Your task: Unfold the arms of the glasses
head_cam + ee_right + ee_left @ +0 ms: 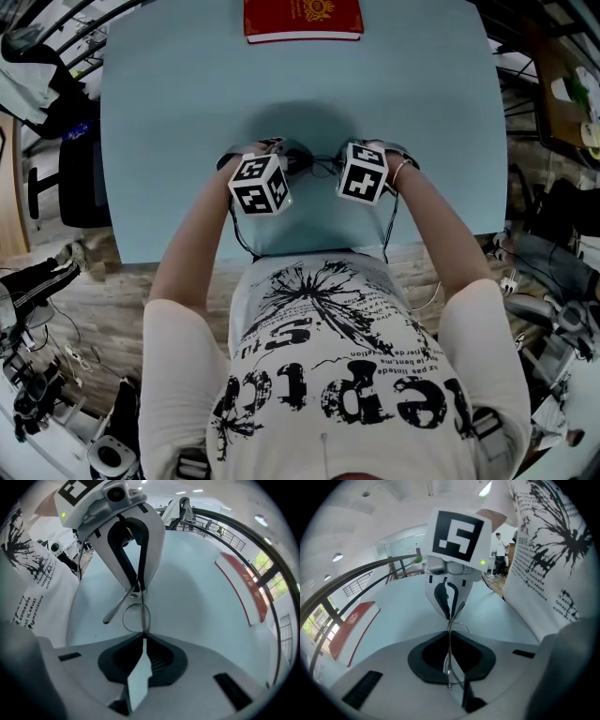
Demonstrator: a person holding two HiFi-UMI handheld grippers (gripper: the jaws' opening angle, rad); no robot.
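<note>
Thin wire-rimmed glasses [136, 617] hang between my two grippers above the pale blue table [187, 112]. In the right gripper view my right gripper [142, 637] is shut on the rim at one end. The left gripper [136, 588] faces it and pinches the other end, and one arm [117, 606] of the glasses sticks out to the lower left. In the left gripper view the wire frame [450, 639] runs edge-on from my left gripper [450, 679], shut on it, up to the right gripper [450, 617]. In the head view the marker cubes [260, 183] hide most of the glasses.
A red book [303, 19] lies at the table's far edge. The person's white printed shirt [328, 375] is close to the near edge. Chairs, cables and equipment stand on the wooden floor [112, 300] around the table.
</note>
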